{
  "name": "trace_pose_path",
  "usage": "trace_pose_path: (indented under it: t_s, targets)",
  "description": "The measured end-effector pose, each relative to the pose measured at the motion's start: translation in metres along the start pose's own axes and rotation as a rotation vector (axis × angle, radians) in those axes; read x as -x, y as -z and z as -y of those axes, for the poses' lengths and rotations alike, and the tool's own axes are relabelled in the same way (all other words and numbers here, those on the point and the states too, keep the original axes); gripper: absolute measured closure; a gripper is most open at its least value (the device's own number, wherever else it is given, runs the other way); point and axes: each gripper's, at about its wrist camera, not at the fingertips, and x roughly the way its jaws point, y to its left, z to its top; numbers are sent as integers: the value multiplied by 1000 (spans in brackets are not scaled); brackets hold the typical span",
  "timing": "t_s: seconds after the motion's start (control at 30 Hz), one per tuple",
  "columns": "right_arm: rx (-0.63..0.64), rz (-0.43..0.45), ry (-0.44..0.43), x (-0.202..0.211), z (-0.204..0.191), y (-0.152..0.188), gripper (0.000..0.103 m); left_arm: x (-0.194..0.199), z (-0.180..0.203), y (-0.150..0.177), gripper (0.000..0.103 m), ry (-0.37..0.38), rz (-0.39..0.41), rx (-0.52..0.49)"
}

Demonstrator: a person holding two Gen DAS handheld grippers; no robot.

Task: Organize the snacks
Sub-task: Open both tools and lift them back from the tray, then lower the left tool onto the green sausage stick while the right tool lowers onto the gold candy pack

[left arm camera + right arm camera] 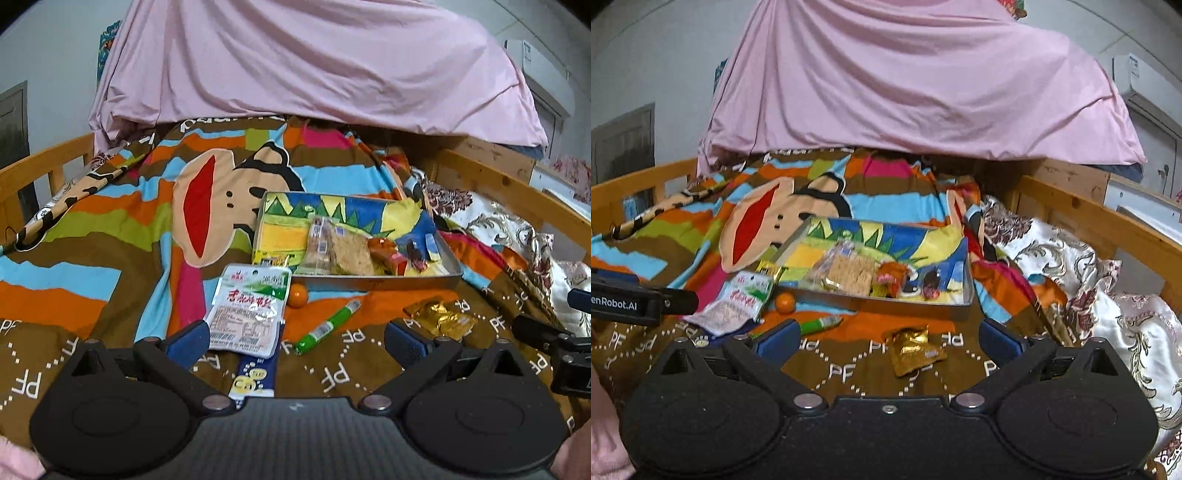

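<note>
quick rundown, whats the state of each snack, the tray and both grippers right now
left gripper: open, holding nothing
right gripper: open, holding nothing
metal tray: on the bed, partly filled
cracker pack: inside the tray
white-green packet: loose on the blanket
blue packet: partly under the white-green packet
small orange: loose, by the tray's front wall
green stick: lying loose
gold packet: crumpled, loose
</note>
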Motion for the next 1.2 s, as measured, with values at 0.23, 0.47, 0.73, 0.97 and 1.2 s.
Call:
trace_pose_path:
  t_s: [0.23,0.47,0.73,0.97,1.2]
  targets:
    - [4,-86,-9,-8,-3,5,1,-2,3,4,1,-24,-51,-33]
    - [12,-117,-13,-14,-5,6,1,-6,4,5,1,-40,-82,-46]
    - [33,-162,-33,-22,-10,8,1,-13,2,6,1,-80,-128,-48]
    - [89,-188,-70,-28,-21,9,1,-18,-3,5,1,-113,-159,-29]
    - [150,-227,-110,-35,-32,12,1,-19,0,5,1,-120,-177,-43]
